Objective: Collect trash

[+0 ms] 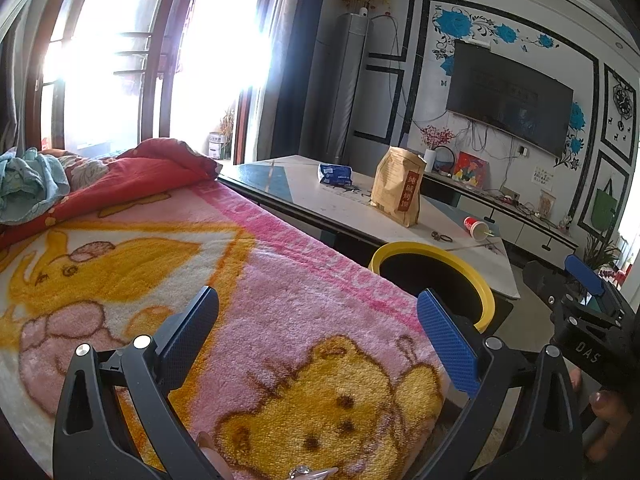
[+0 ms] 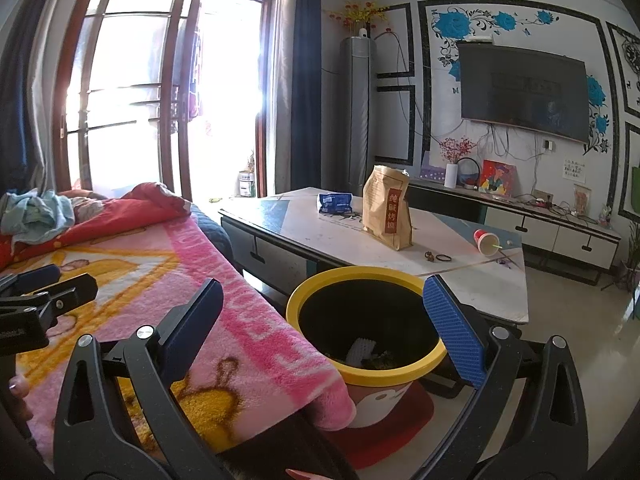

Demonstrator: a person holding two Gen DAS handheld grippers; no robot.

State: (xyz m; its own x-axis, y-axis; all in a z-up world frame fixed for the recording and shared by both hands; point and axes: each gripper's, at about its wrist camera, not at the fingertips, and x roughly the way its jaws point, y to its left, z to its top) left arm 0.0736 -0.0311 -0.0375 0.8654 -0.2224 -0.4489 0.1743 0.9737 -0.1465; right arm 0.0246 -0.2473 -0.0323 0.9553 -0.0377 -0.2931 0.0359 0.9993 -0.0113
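A yellow-rimmed trash bin stands on the floor between the bed and the low table; it also shows in the left wrist view. On the table lie a brown paper bag, a blue wrapper and a tipped red paper cup. In the left wrist view these are the bag, the wrapper and the cup. My left gripper is open and empty over the pink blanket. My right gripper is open and empty just before the bin.
A pink cartoon blanket covers the bed, with a red quilt and blue cloth at its far end. A TV, TV cabinet and tall air conditioner line the far wall. Small rings lie on the table.
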